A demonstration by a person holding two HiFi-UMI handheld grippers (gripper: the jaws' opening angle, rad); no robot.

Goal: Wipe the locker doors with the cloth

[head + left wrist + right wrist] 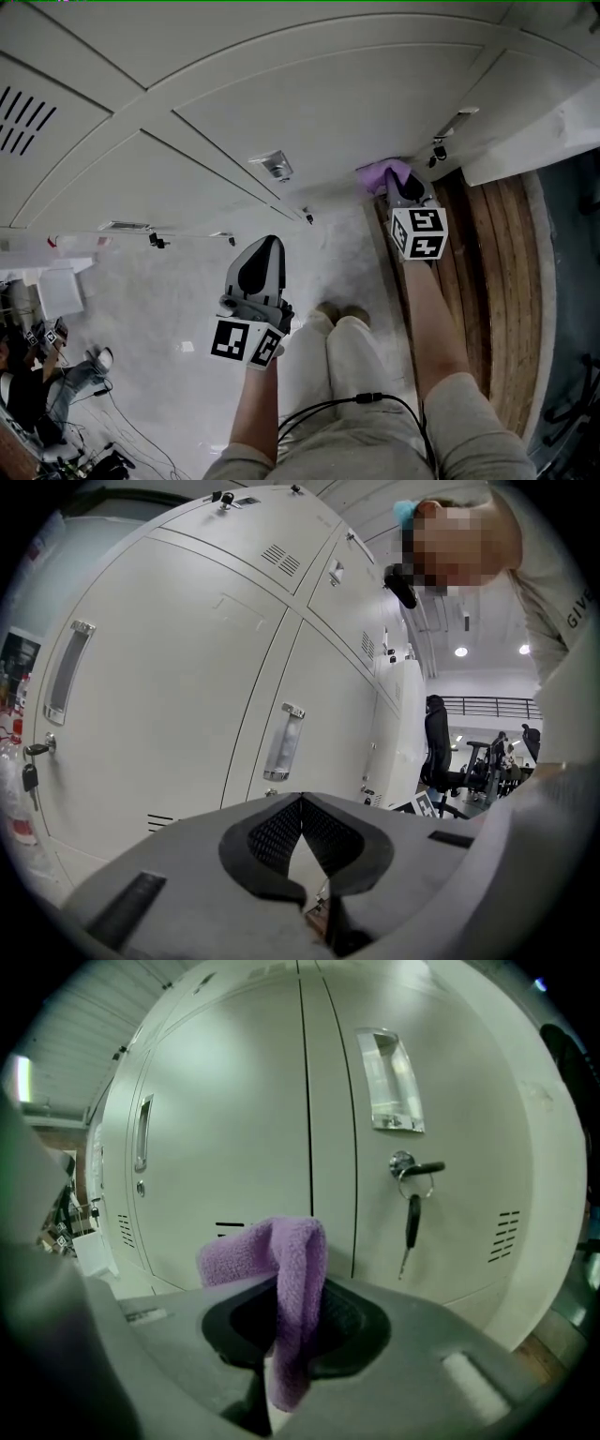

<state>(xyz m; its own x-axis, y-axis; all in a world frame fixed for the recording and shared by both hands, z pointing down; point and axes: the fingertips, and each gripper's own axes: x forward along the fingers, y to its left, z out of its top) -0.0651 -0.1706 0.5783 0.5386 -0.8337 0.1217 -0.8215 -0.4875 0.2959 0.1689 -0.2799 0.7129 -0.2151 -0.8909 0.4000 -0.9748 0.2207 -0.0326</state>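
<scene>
The purple cloth point(292, 1269) is clamped between the jaws of the right gripper point(403, 186). One fold is bunched above the jaw tips and the rest hangs down between them. The locker doors point(225, 1119) stand just ahead of this gripper, and whether the cloth touches them cannot be told. Above and to the right of its jaws a key point(411, 1222) is hung from a lock, under a clear handle point(389, 1082). The left gripper point(298, 803) is held further back from the lockers. Its jaws are brought together tip to tip with nothing between them. Just above those tips another door handle point(284, 742) is seen.
</scene>
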